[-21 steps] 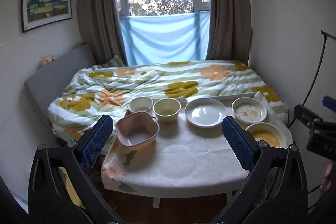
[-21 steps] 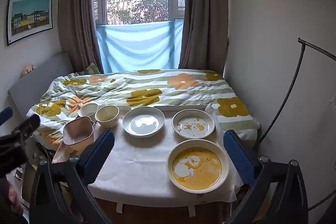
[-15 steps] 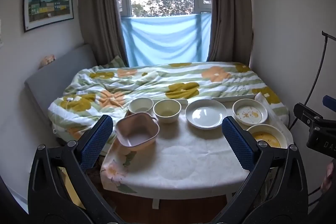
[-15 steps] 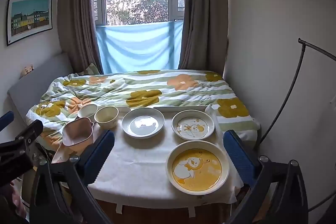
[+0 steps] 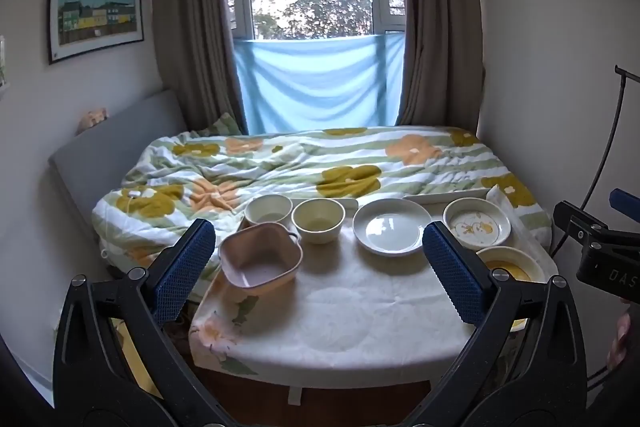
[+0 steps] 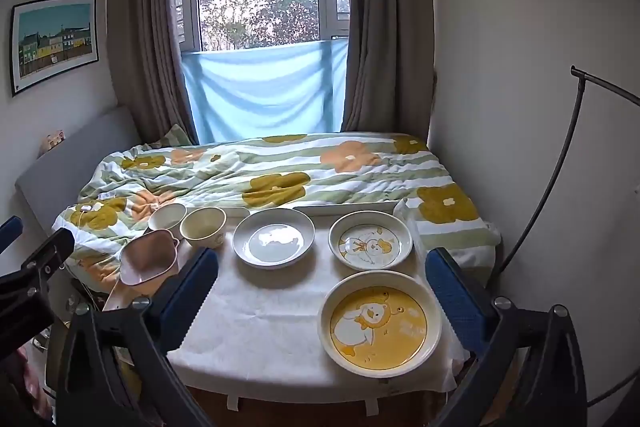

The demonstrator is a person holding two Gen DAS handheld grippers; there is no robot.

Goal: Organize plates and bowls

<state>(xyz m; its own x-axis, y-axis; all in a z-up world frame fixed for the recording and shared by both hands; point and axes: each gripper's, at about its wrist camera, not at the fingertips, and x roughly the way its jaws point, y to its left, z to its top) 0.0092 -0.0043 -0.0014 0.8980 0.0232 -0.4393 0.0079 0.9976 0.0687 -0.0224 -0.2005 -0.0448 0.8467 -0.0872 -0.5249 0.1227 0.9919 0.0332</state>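
Left wrist view
- left gripper (image 5: 316, 267): jaws spread wide with nothing between them, hanging short of the table's near edge; my guess is it is held back while a first dish is chosen.
- table (image 5: 340, 323): covered in a white cloth, pushed against the bed (image 5: 320, 163) at 12 o'clock.
- pink bowl (image 5: 260, 261): squarish, with small handles, at 10 o'clock on the table, nearest the left finger (image 5: 182, 277) and probably the easiest first pick for this side.
- round bowls: a white bowl (image 5: 269, 209) and a cream bowl (image 5: 318, 219) side by side at 11 o'clock, just behind the pink one, so the bowls already form one group.
- plain plate (image 5: 392, 226): at 1 o'clock, apart from the bowls.
- right gripper (image 5: 600, 247): only partly seen at 3 o'clock.

Right wrist view
- right gripper (image 6: 320, 295): jaws fully apart and empty, hovering before the table's front edge.
- yellow bear plate (image 6: 380, 323): largest dish, at 5 o'clock, closest to this gripper; likely the base for a stack.
- duck plate (image 6: 370, 239): at 1 o'clock, just behind the yellow one, not touching.
- plain plate (image 6: 274, 237): at 11 o'clock, left of the duck plate.
- bowls: all three at 9 to 10 o'clock, on the far side from this gripper.
- progress: nothing stacked yet.
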